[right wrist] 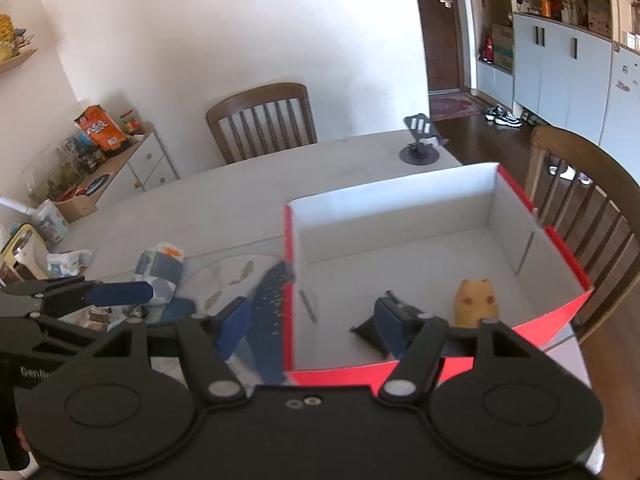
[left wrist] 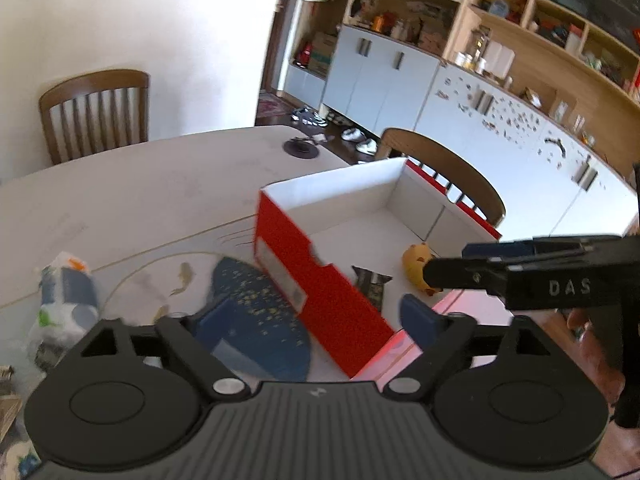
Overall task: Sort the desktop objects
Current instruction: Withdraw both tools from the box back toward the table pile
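Two items, a yellow toy (right wrist: 478, 304) and a dark clip (right wrist: 394, 316), are seen inside the red box (right wrist: 568, 268), packets (right wrist: 160, 276) are left outside, and both grippers, left gripper (left wrist: 316, 320) and right gripper (right wrist: 312, 320), are held open and empty.

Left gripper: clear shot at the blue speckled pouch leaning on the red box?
Probably yes. The left gripper is open, with the blue pouch lying uncovered just ahead of it outside the red box. The box wall beside it may crowd one finger.

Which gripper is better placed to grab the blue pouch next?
Probably left. The blue pouch lies outside the red box, just ahead of the open left gripper; the right gripper straddles the box wall.
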The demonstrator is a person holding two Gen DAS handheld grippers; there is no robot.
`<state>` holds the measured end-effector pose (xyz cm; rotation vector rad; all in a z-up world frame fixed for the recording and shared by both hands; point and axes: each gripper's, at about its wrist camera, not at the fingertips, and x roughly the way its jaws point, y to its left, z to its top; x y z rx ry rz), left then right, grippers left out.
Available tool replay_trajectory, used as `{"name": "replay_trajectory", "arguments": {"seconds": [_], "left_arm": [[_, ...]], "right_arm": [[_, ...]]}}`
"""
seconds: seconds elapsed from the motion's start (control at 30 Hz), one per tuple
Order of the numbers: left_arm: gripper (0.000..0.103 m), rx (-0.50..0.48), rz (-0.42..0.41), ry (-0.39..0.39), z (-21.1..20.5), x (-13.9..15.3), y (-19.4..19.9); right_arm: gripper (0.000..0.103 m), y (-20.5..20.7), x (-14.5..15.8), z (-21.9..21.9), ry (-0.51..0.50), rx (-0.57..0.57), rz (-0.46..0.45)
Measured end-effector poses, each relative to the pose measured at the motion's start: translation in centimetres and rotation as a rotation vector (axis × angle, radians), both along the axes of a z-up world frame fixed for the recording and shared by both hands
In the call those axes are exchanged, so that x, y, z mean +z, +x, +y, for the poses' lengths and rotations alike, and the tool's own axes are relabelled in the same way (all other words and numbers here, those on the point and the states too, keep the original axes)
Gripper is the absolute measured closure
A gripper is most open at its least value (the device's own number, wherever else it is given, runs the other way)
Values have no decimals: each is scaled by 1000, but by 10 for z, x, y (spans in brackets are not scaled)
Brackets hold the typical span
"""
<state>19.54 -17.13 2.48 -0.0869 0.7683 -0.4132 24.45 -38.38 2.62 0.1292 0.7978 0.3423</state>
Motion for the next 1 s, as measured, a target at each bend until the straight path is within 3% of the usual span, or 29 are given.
{"name": "replay_trajectory", "arguments": {"seconds": [0.2,0.37,0.67,1.0], "left_arm": [[0,52,-45,4,37,-4,-16],[0,82,-87,15,68,-6,-31],[0,169,-78,-14,126,-9,-50],[0,302,-109,26,182,-9,-63]], "right_arm": [[34,-12,-2,35,7,30,-9],[27,-19,-4,62,8,53,-24],[26,-28,-12,108,-2,84,-44],[26,-41,-22,162,-39,154,-71]]}}
